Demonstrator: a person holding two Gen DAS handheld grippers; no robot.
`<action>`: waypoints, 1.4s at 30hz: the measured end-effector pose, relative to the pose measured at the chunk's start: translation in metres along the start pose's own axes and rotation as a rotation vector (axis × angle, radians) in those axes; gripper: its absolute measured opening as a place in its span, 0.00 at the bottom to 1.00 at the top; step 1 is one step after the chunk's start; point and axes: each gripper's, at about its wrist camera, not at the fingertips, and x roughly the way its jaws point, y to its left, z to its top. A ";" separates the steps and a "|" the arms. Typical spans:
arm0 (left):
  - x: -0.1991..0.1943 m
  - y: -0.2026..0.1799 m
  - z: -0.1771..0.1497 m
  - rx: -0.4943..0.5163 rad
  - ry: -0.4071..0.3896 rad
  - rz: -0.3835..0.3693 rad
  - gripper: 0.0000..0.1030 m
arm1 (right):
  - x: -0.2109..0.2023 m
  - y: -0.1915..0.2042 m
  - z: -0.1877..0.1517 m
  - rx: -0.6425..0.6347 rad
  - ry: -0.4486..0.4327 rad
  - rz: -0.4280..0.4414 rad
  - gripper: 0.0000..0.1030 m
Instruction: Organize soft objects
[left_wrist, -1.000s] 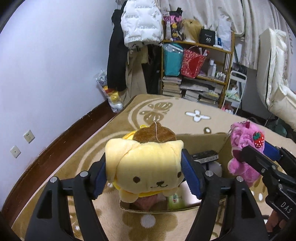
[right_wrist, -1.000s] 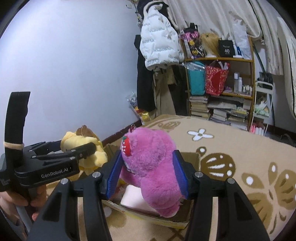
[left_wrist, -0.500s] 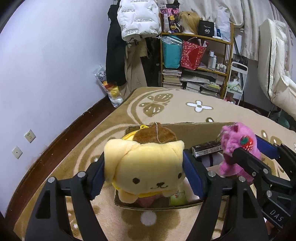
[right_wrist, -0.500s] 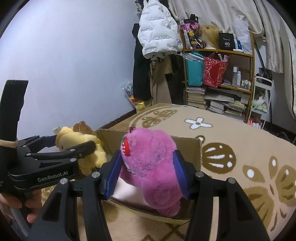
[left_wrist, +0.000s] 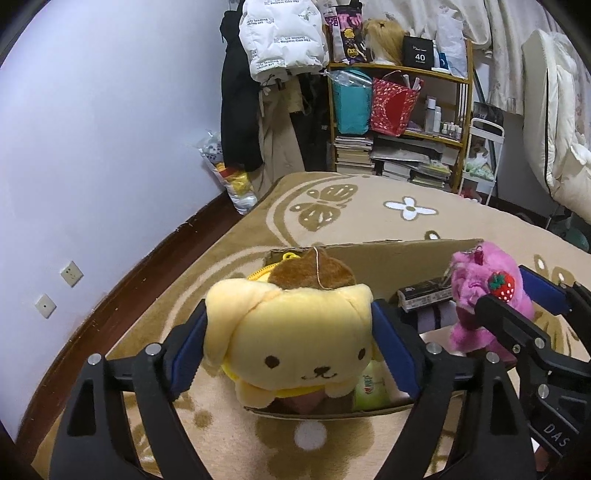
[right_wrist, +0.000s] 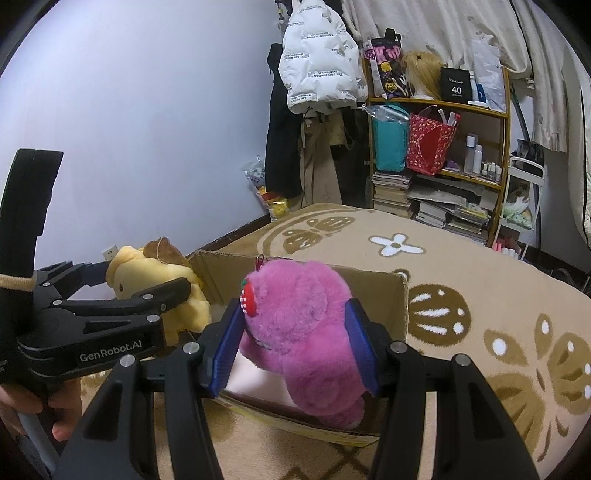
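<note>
A yellow dog plush (left_wrist: 291, 339) with a brown cap sits between the blue pads of my left gripper (left_wrist: 288, 321), above the near left corner of an open cardboard box (left_wrist: 388, 258). The jaws are opening, and the pads still touch the plush's sides. My right gripper (right_wrist: 293, 306) is shut on a fuzzy pink plush (right_wrist: 295, 332) with a strawberry tag, held over the box (right_wrist: 376, 291). Seen from the right wrist, the left gripper (right_wrist: 146, 277) and the yellow plush (right_wrist: 147, 266) are at the left. From the left wrist, the pink plush (left_wrist: 476, 288) and right gripper (left_wrist: 509, 291) are at the right.
The box stands on a beige patterned carpet (left_wrist: 369, 206) and holds a black carton (left_wrist: 424, 293) and a green packet (left_wrist: 369, 387). A cluttered shelf (left_wrist: 399, 122), hanging coats (left_wrist: 280, 37) and a white wall (left_wrist: 110, 147) stand behind. A hand (right_wrist: 22, 406) holds the left gripper's handle.
Both grippers tilted further down over the box, so more of its inside shows. The left jaws have widened and the yellow plush has spread out between them. The pink plush stays gripped.
</note>
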 end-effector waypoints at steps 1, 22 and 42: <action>0.000 0.000 0.000 0.000 0.000 0.003 0.82 | 0.000 0.000 0.000 0.000 0.000 -0.001 0.57; -0.029 0.027 -0.002 -0.067 -0.038 0.032 1.00 | -0.028 -0.019 0.006 -0.018 -0.024 -0.103 1.00; -0.100 0.008 -0.019 0.076 -0.139 0.088 1.00 | -0.068 -0.009 -0.005 0.021 -0.036 -0.101 1.00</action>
